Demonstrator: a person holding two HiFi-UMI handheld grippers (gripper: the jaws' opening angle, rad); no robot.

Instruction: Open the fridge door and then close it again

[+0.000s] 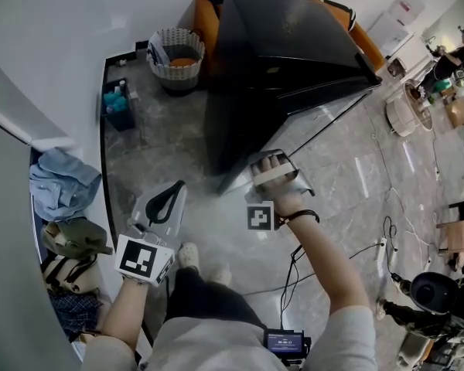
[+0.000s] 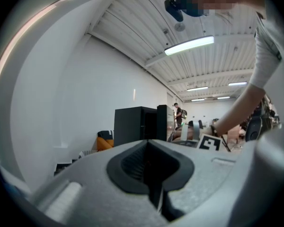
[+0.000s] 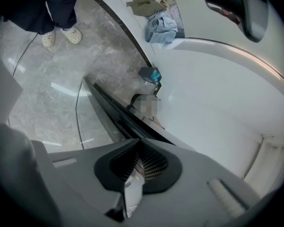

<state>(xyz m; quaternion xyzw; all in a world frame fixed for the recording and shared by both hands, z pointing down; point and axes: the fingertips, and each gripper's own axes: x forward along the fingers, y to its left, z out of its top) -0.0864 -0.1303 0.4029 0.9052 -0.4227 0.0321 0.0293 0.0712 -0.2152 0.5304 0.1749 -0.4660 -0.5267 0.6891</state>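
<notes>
A black fridge (image 1: 286, 45) stands just ahead of both grippers. Its glass door (image 1: 309, 126) is swung open toward the person. The right gripper (image 1: 272, 165) is at the door's free edge, tilted downward, with its jaws closed together. Whether they pinch the edge is unclear. The left gripper (image 1: 166, 199) is held level, apart on the right gripper's left, its jaws closed on nothing. The fridge lies farther ahead of it.

We find no legible text anywhere; the small screen (image 1: 284, 340) at the person's waist shows characters too small for us to read.
</notes>
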